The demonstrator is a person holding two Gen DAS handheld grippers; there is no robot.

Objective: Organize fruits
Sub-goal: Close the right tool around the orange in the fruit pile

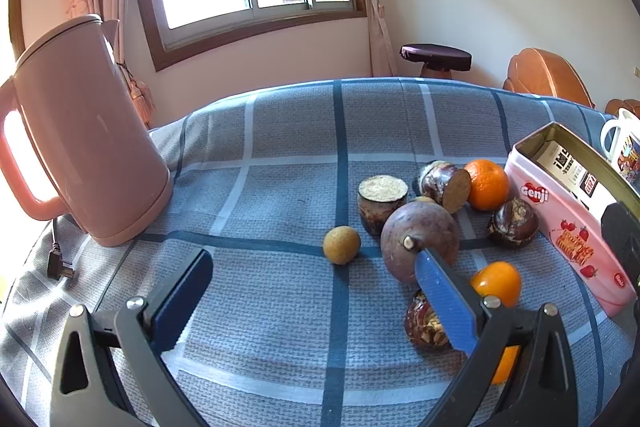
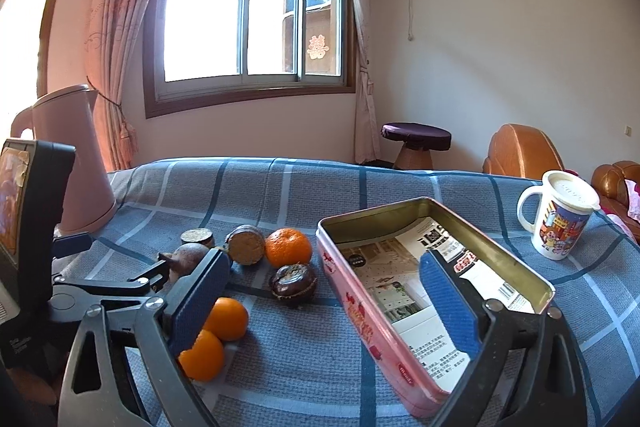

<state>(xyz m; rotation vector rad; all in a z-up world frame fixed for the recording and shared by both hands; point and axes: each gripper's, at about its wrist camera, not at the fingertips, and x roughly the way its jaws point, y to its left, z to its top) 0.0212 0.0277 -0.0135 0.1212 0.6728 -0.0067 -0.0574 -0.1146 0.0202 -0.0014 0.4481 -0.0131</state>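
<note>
Fruits lie in a cluster on the blue checked cloth (image 1: 280,187): a small tan round fruit (image 1: 341,244), a purple passion fruit (image 1: 420,241), a tangerine (image 1: 486,183), two small oranges (image 2: 226,319) and several dark brown fruits (image 1: 513,223), some cut. A pink tin (image 2: 360,311) stands open to their right, with printed leaflets inside. My left gripper (image 1: 314,255) is open just short of the tan fruit, its right finger in front of the passion fruit. My right gripper (image 2: 324,261) is open and straddles the tin's left wall without pressing on it, one finger over the tin's inside.
A pink kettle (image 1: 88,131) stands at the left, its plug (image 1: 60,259) lying on the cloth. A lidded mug (image 2: 558,215) stands behind the tin at the right. Beyond the table are a stool (image 2: 416,139), brown armchairs and a window.
</note>
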